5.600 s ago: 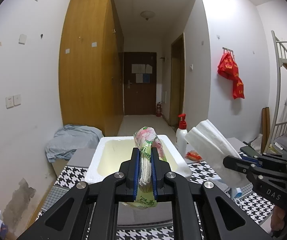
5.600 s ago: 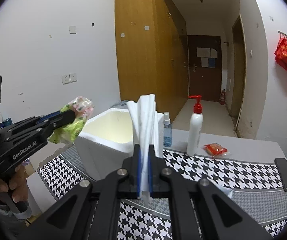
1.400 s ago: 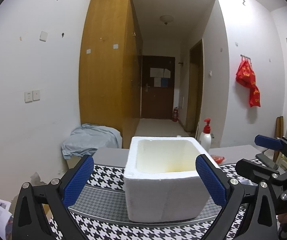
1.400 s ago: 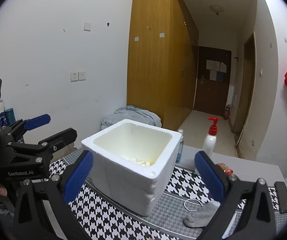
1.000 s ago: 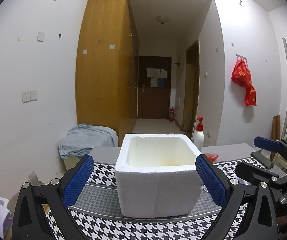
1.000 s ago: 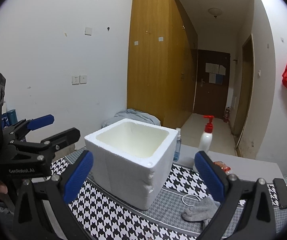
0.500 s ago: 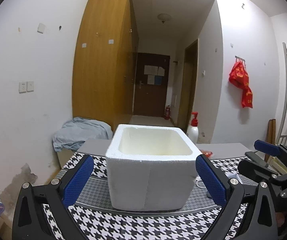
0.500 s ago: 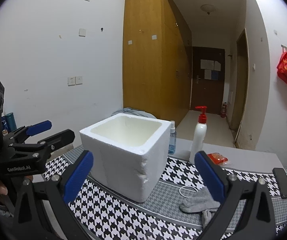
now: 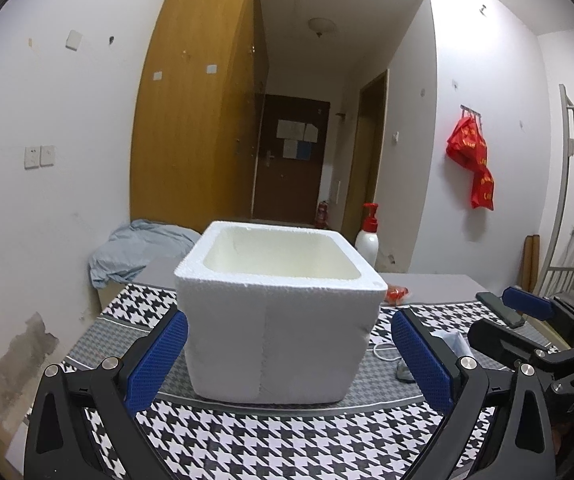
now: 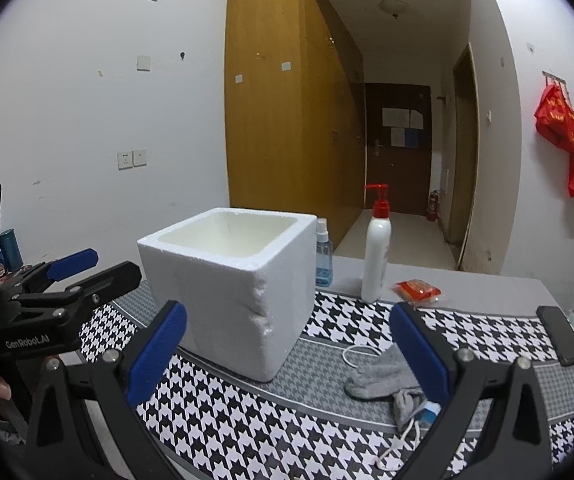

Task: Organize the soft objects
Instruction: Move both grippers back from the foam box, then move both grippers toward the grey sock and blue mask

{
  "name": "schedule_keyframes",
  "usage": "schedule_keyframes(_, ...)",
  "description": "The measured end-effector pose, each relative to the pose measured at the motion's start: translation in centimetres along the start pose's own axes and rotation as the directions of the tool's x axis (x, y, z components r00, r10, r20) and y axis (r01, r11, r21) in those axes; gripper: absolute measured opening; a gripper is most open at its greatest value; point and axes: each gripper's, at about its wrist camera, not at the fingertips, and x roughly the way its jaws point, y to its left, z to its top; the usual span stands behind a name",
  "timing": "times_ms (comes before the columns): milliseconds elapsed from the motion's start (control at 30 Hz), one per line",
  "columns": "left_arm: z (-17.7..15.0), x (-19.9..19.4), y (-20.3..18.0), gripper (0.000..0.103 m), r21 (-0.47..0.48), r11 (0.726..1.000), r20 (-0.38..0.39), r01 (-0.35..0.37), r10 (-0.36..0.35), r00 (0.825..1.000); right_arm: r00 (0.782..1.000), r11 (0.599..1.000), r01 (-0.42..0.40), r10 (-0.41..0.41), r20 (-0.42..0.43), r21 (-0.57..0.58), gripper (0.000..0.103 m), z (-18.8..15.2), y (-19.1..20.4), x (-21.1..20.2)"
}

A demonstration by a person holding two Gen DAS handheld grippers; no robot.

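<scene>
From the left wrist, the left gripper [image 9: 289, 354] is seen spread wide and empty, its line blocked by the white foam box [image 9: 279, 312] on the houndstooth cloth [image 9: 287, 440]; a pump bottle [image 9: 367, 238] stands behind. From the right wrist, the right gripper [image 10: 289, 354] is likewise parted and empty, with the grey sock [image 10: 383, 372] lying on the cloth beside the box, a white cord [image 10: 353, 354] touching it, and a spray bottle [image 10: 323, 254], red packet [image 10: 417, 290] and black phone [image 10: 559, 334] set further off.

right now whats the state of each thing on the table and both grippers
left gripper: open, empty
right gripper: open, empty
foam box: upright, no lid, contents hidden
grey sock: crumpled flat on the houndstooth cloth
pump bottle: upright
spray bottle: upright behind the box
red packet: lying flat
phone: lying flat
white cord: loose by the sock
</scene>
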Motion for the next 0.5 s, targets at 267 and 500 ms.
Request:
schedule_keyframes(267, -0.7, 0.7, -0.8, 0.102, 0.011, 1.000, -0.027, 0.023, -0.023, 0.999, 1.000, 1.000, 0.013, -0.013, -0.026, 0.011, 0.103, -0.8, -0.5, 0.3)
schedule_keyframes(500, -0.9, 1.3, -1.8, 0.102, 0.021, 0.999, -0.048, 0.049, -0.048, 0.998, 0.999, 0.999, 0.042, -0.042, -0.019, 0.022, 0.103, -1.1, -1.3, -0.3)
